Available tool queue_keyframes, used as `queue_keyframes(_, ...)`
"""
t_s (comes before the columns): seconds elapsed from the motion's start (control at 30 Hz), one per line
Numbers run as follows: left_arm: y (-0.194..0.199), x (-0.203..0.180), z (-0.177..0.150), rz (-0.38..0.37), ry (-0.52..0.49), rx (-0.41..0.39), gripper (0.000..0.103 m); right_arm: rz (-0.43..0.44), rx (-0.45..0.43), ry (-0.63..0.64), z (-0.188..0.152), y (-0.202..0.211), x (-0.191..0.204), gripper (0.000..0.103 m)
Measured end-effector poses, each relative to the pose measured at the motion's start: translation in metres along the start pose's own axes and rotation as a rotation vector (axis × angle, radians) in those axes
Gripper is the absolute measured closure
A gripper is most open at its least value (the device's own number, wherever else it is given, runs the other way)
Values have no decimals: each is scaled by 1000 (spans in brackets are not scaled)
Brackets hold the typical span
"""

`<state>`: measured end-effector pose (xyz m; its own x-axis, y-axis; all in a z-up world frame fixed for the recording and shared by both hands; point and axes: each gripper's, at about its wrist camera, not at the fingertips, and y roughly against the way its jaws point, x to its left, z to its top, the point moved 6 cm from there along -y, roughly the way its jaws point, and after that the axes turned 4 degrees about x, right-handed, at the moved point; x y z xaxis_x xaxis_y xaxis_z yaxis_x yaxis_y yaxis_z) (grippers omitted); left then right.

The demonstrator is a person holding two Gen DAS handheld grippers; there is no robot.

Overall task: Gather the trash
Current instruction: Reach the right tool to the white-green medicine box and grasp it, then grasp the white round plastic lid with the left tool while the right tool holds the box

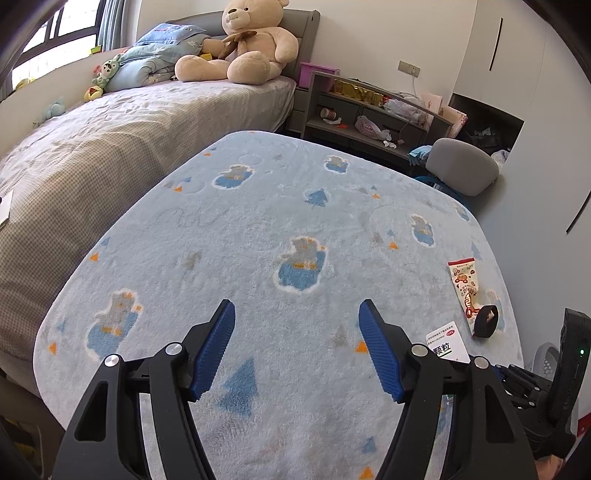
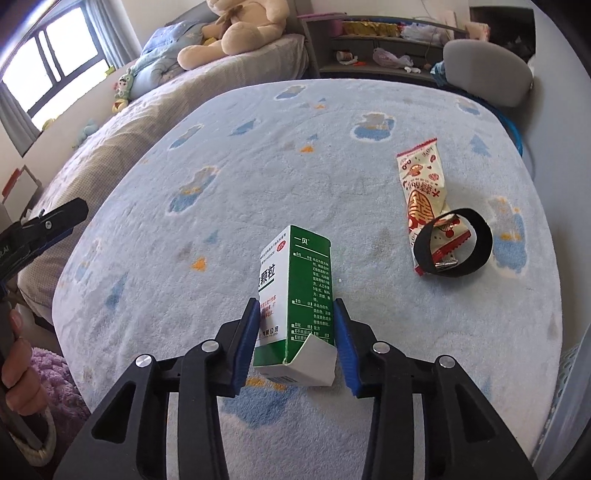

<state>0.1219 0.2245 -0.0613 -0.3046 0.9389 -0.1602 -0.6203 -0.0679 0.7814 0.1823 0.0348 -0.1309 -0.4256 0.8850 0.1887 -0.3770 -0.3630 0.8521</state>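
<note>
One box of three trash items on the blanket-covered bench is clamped in the right gripper, the left gripper is held released, and lifting is called for next.

A bedroom in daylight: a window with dark frames and grey curtains sits at the head of a bed covered in a grey checked spread. A large teddy bear leans on the grey headboard beside blue bedding. A grey shelf unit stands against the white wall, near a grey chair.
</note>
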Motion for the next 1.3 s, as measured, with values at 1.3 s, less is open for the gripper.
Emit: queue_keyframes(1.3,-27,-123,-65,-163,-231,118,36,-151,-173,-215,-60,118,-100,67)
